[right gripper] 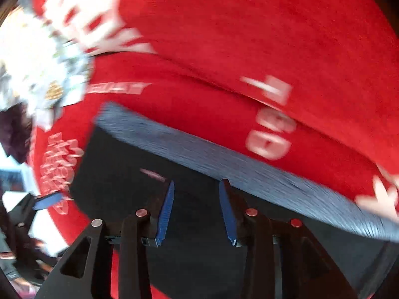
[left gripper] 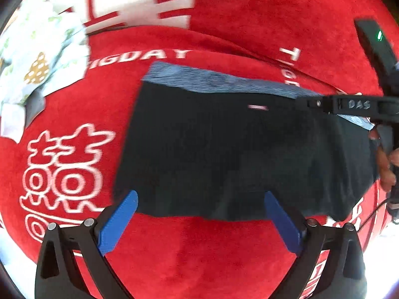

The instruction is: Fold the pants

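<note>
Dark navy pants (left gripper: 224,154) with a ribbed grey-blue waistband (left gripper: 219,79) lie as a compact rectangle on the red velvet cloth with white lettering (left gripper: 199,244), waistband on the far side. They look already folded at least once; a final fold or smoothing may remain. The left gripper (left gripper: 199,224) hangs over the near edge, jaws spread wide and empty. The right gripper (right gripper: 197,209) hovers above the fabric, jaws partly apart, nothing between them.

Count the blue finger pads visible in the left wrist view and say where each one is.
2. One blue pad is at lower left, over the red cloth; the other pad is at lower right, its tip over the dark pants. The other gripper's pads are hidden here.
</note>
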{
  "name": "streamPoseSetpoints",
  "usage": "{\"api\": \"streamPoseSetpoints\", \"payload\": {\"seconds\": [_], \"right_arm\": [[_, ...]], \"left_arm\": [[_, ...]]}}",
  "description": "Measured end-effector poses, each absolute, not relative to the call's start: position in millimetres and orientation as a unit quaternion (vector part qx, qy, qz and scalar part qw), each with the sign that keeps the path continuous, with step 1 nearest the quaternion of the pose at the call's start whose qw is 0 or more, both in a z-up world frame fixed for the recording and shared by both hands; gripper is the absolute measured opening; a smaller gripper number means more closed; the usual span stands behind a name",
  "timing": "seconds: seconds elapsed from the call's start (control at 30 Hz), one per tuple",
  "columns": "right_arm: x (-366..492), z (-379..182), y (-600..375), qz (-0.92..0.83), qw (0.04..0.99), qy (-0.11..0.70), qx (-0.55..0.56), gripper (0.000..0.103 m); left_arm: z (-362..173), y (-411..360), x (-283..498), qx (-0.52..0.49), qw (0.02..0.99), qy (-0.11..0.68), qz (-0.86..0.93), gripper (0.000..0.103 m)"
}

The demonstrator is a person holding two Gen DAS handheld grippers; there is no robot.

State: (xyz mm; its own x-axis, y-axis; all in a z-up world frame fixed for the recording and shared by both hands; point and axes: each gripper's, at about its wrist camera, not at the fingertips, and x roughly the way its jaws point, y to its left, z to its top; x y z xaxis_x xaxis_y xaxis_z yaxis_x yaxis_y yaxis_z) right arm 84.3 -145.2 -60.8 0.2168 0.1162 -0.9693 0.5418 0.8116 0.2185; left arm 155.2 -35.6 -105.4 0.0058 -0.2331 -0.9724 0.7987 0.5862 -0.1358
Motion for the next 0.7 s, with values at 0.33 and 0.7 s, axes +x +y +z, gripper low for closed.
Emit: {"api": "streamPoseSetpoints", "payload": {"seconds": [0.33,0.7], "right_arm": [[-51,-60,-223,-0.344,0.670,0.534,0.384,0.028],[-49,-77,-242,-0.274,0.723,0.534,0.343,0.024]], "left_arm": [[-113,-141,110,0.259,0.682,0.571,-0.378,0.102],[-168,-237,138,0.270,0.717,0.564,-0.309,0.103]]}}
